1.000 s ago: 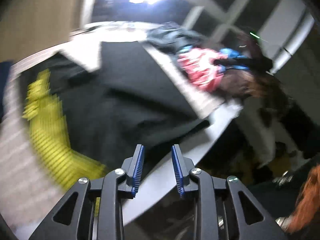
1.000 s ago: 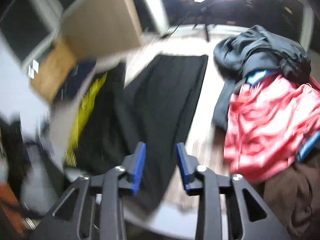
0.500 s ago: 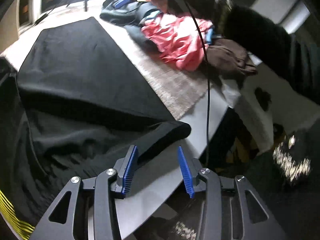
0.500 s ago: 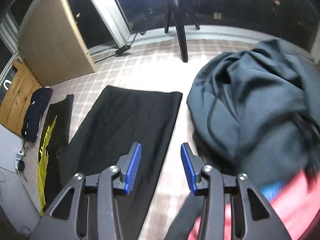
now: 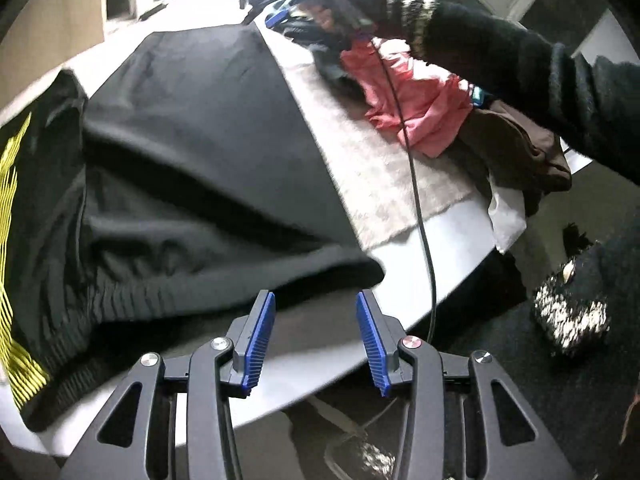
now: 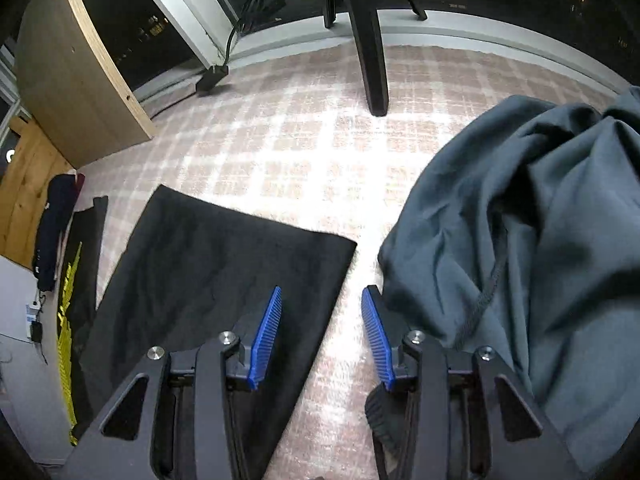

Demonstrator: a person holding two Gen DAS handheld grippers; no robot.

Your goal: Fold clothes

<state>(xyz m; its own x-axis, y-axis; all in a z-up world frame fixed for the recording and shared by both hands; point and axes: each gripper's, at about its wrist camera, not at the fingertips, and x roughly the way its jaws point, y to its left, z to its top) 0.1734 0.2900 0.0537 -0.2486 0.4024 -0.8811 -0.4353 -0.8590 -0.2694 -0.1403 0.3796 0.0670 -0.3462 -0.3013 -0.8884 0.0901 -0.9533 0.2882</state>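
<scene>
On my left wrist view the left gripper point(image 5: 316, 336) sits with its blue-padded jaws spread apart and nothing between them, poised just off the near edge of the white tabletop point(image 5: 404, 256). Right in front of it lies the black garment point(image 5: 200, 160), spread flat across the tabletop with its near hem bunched and rumpled close to the fingertips, though not touching them as far as I can tell. To its left is a second dark piece with yellow striped print point(image 5: 12, 200), partly under the black one's edge. A pale checked cloth point(image 5: 376, 168) covers the tabletop to the right of the black garment, and beyond it a pile holds a pink garment point(image 5: 420, 96) and a brown garment point(image 5: 516, 152) beside it. The person's sleeved arm point(image 5: 520, 64) reaches over that pile, and a thin black cable point(image 5: 420, 220) hangs down from it across the cloth. On my right wrist view the right gripper point(image 6: 320, 332) is likewise wide open and empty, hovering over the checked cloth point(image 6: 312, 152) in the strip between the far corner of the black garment point(image 6: 224, 280) on its left and a crumpled grey-blue garment point(image 6: 540, 240) on its right; its right finger sits just beside that grey-blue fabric. A black tripod leg point(image 6: 372, 40) stands on the cloth further back, and a wooden panel point(image 6: 72, 72) leans at the far left.
</scene>
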